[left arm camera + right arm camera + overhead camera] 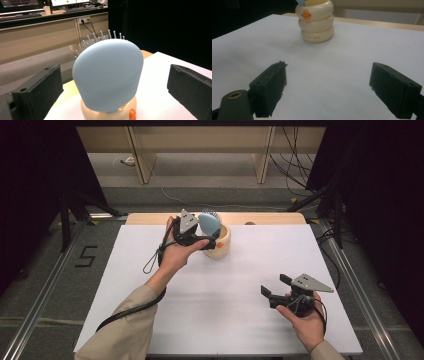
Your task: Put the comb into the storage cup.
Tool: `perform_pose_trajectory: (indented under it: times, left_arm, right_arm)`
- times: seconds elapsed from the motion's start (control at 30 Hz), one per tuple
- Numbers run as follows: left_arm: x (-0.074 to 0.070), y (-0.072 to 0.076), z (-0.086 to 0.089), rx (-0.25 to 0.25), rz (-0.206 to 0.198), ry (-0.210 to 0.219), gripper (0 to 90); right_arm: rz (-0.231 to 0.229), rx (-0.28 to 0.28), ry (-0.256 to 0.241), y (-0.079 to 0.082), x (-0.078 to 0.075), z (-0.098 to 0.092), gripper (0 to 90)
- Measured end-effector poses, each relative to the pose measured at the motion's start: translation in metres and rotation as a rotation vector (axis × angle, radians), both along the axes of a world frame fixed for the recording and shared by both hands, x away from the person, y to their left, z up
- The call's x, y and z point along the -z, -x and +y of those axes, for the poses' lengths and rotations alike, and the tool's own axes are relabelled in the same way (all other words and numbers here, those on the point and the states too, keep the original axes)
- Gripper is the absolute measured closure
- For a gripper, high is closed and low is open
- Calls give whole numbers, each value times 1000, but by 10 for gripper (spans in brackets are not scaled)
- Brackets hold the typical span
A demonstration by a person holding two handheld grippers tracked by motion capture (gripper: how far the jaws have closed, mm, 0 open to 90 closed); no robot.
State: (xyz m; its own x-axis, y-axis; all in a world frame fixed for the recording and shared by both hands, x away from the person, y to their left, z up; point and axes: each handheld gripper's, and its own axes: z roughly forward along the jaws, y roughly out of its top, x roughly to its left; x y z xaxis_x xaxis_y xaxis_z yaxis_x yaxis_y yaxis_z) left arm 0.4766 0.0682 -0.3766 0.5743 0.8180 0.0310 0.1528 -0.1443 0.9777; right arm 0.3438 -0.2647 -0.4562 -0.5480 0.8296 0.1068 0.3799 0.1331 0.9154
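Note:
A light blue hairbrush (210, 221) stands head-up in a cream ribbed cup (220, 246) with an orange duck beak, at the far middle of the white table sheet (225, 295). My left gripper (212, 240) is at the cup's left side and is open. In the left gripper view the brush's smooth back (108, 75) rises from the cup (110, 113), with the left gripper (113, 91) holding one jaw on each side, apart from it. My right gripper (275, 285) hovers open at the front right with nothing in it. The right gripper (331, 87) faces the cup (317, 22) from a distance.
Beyond the sheet lies a strip of wooden tabletop (270, 218). Past that are a light wooden bench (200, 150) and cables on the floor (295, 170). Black stands (70, 210) flank the table. A "5" (86, 256) is marked on the floor at the left.

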Motion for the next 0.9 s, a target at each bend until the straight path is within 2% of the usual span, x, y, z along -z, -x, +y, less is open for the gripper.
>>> perform_pose_trajectory:
  times: [0.43,0.57,0.7,0.9]
  left_arm:
    - [2,11,10,10,14,-18,0]
    - [2,15,13,16,20,-16,0]
    - [2,19,16,13,8,-15,2]
    - [4,24,22,18,25,-10,2]
  right_arm:
    - [-2,1,3,0,0,0,152]
    - [-2,2,2,0,0,0,152]
    - [-3,2,2,0,0,0,152]
    - [-3,4,2,0,-1,0,152]
